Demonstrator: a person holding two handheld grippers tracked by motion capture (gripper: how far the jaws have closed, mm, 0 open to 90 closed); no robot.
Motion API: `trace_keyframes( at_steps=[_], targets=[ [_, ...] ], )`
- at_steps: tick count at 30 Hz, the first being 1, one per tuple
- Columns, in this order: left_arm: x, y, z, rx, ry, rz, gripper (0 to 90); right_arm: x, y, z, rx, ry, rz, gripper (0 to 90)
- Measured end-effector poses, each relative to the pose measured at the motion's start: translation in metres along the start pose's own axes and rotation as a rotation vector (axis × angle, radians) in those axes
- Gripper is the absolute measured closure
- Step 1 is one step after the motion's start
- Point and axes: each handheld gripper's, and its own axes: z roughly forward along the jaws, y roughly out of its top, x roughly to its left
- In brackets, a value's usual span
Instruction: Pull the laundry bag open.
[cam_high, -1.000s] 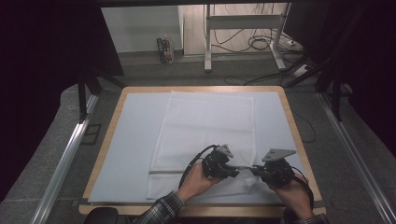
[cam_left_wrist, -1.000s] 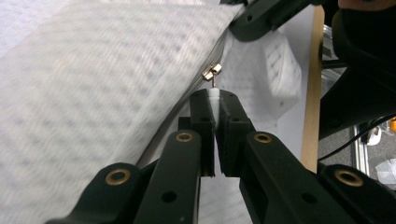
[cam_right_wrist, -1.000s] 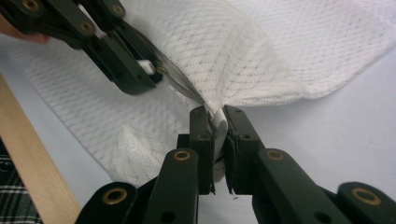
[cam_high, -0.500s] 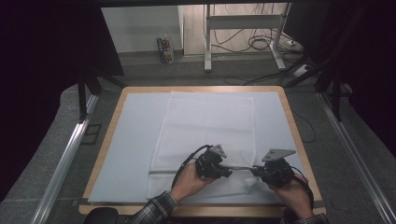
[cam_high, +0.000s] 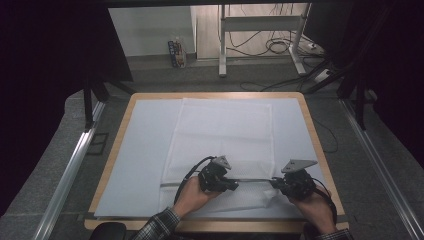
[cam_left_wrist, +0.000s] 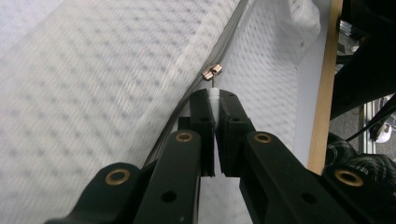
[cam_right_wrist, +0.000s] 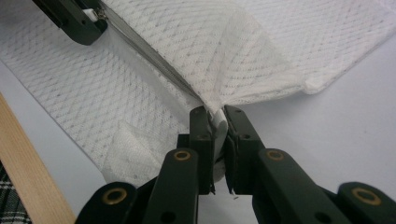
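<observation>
Grey floor and dark curtains ring a wood-edged table (cam_high: 314, 131) covered by a pale blue sheet (cam_high: 145, 145), with cables and a metal stand beyond its far edge. On the sheet lies a white mesh bag (cam_high: 225, 135), flat, its near end crossed by a grey zipper (cam_high: 252, 179) that runs between the two tools. Seen from above, the left gripper (cam_high: 234, 186) sits over the zipper near the bag's middle, and the right gripper (cam_high: 274, 182) sits at the bag's near right corner, both held low over the table by the person's hands. In the left gripper view, the left gripper (cam_left_wrist: 214, 95) has its jaws pressed together on the white pull tab (cam_left_wrist: 213, 97), which hangs from the small metal slider (cam_left_wrist: 211, 72) on the zipper (cam_left_wrist: 224, 37). In the right gripper view, the right gripper (cam_right_wrist: 215, 113) is clamped on a bunched white end of the bag (cam_right_wrist: 219, 60), right where the zipper (cam_right_wrist: 149, 56) ends; the mesh fans out from that pinch, and the left tool's tip shows at the top left corner.
</observation>
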Motion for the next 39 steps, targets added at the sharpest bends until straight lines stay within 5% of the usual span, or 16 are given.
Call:
trace_keyframes(
  at_steps=[39],
  targets=[
    [0.018, -0.052, -0.056, -0.028, 0.092, -0.098, 87.1, -0.001, -0.001, 0.001, -0.007, -0.007, -0.009, 81.6]
  ],
)
